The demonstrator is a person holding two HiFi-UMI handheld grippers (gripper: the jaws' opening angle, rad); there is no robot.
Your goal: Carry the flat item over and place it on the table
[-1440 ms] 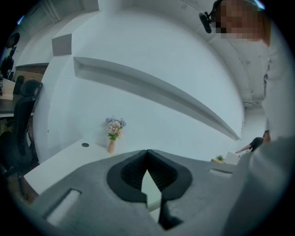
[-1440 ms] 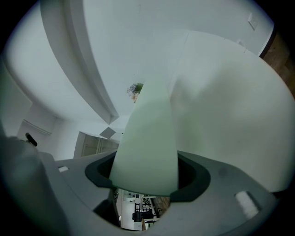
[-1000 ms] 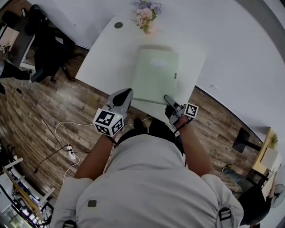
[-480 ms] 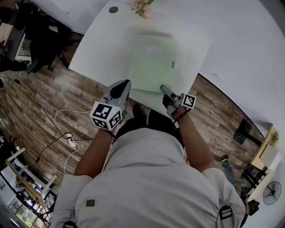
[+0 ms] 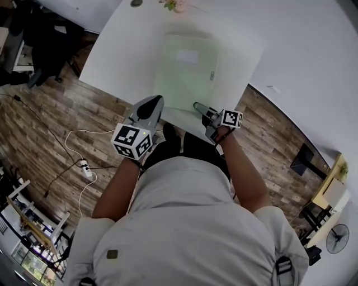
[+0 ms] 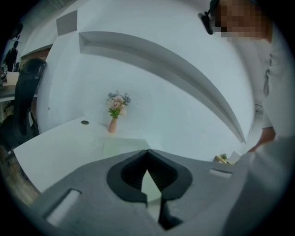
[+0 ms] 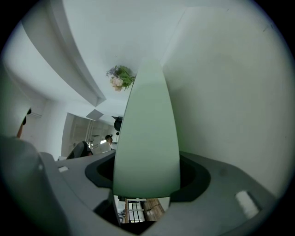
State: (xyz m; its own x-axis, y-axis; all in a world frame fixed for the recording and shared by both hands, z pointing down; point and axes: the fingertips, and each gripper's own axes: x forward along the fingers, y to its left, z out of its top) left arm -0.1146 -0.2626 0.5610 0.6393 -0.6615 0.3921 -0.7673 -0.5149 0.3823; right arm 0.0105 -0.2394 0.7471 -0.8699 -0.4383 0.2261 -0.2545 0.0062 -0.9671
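Note:
A pale green flat folder (image 5: 184, 72) lies low over the white table (image 5: 120, 61), its near edge toward me. My right gripper (image 5: 199, 107) is shut on that near edge. In the right gripper view the folder (image 7: 147, 133) runs between the jaws and away from my right gripper (image 7: 147, 177). My left gripper (image 5: 152, 106) hovers at the table's near edge, left of the folder, shut and empty. In the left gripper view its tips (image 6: 147, 151) meet, with the folder (image 6: 122, 147) on the table beyond.
A small vase of flowers (image 5: 174, 4) stands at the table's far edge, next to a round cable hole (image 5: 136, 3). Black office chairs (image 5: 39, 44) stand on the wooden floor at the left. A power strip with cables (image 5: 84, 166) lies on the floor near my feet.
The folder and my right gripper have moved farther over the table, and the folder has come down flatter. My left gripper has kept its place beside it.

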